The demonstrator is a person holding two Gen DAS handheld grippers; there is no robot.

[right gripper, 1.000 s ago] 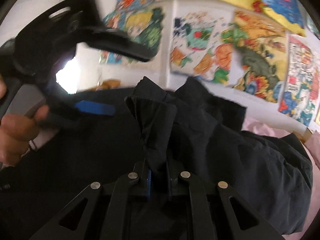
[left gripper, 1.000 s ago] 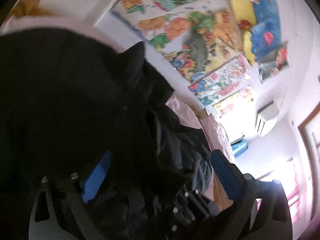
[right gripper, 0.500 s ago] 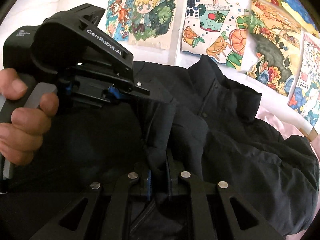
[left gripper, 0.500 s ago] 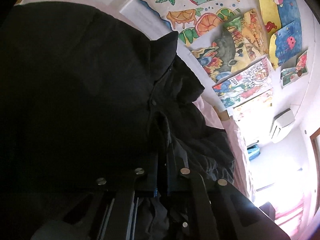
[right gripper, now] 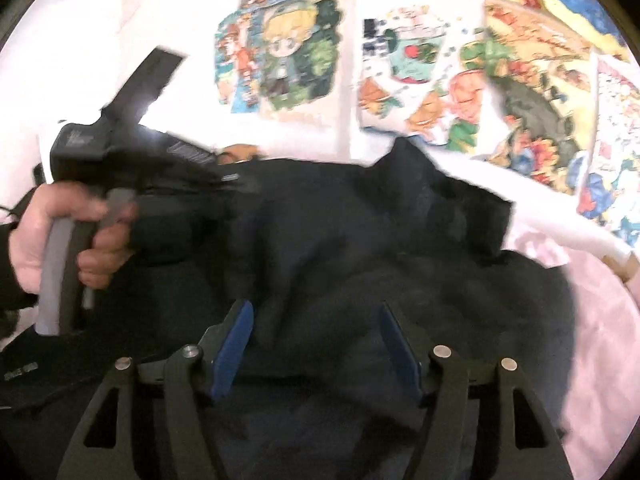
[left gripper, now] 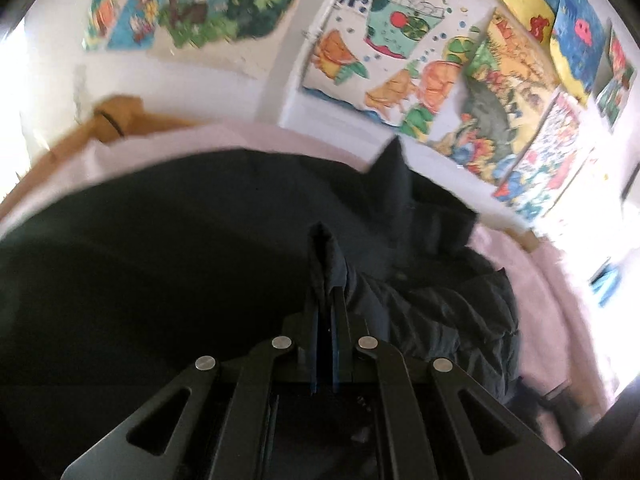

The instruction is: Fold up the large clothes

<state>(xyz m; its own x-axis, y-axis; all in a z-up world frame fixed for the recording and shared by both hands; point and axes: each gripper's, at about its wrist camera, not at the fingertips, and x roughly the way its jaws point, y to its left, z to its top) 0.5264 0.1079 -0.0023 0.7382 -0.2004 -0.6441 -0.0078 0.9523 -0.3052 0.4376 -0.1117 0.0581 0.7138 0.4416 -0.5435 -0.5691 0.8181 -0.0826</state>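
A big black padded jacket [left gripper: 160, 260] lies spread on a pink sheet [left gripper: 560, 280], its collar pointing toward the wall. My left gripper [left gripper: 326, 300] is shut on a raised fold of the jacket, which sticks up between the fingers. In the right wrist view the same jacket [right gripper: 360, 240] fills the middle. My right gripper [right gripper: 318, 336] is opening. Its blue pads [right gripper: 236, 340] stand apart with loose jacket cloth lying between them, not pinched. At the left a hand [right gripper: 60, 232] grips the handle of the left tool over the jacket.
A white wall just behind the bed carries several colourful drawings [left gripper: 380, 52]. A tan cloth thing [left gripper: 116, 116] lies at the wall on the far left. Pink sheet [right gripper: 592, 320] shows to the right of the jacket.
The left gripper went from wide open to shut on a jacket fold, and its view swung round. The right gripper, shut on a fold before, has spread its jaws and let it go.
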